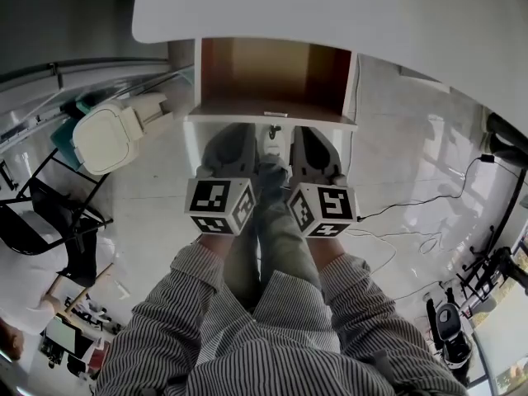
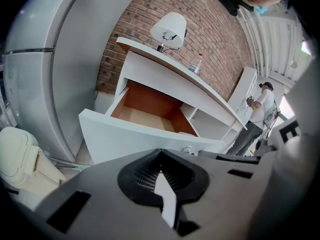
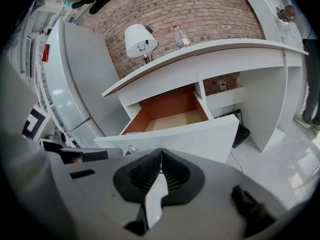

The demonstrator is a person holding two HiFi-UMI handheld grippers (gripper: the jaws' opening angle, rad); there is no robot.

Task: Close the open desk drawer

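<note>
The white desk (image 1: 346, 11) has one drawer pulled out, its brown inside (image 1: 272, 77) bare. The white drawer front (image 1: 272, 119) carries a small metal knob (image 1: 274, 129). My left gripper (image 1: 233, 134) and right gripper (image 1: 310, 134) are held side by side just in front of that panel, one on each side of the knob. Both are shut with nothing between the jaws. In the left gripper view the jaws (image 2: 160, 153) meet just below the drawer front (image 2: 125, 136), knob (image 2: 186, 150) to their right. In the right gripper view the jaws (image 3: 161, 153) sit under the front (image 3: 195, 136), knob (image 3: 132, 148) to their left.
A white lidded bin (image 1: 107, 134) stands on the floor left of the drawer, and a black chair (image 1: 49, 213) lies further left. Cables (image 1: 412, 213) run across the floor at right. On the desk are a lamp (image 3: 137, 39) and a bottle (image 3: 179, 36). A person (image 2: 260, 109) stands farther off.
</note>
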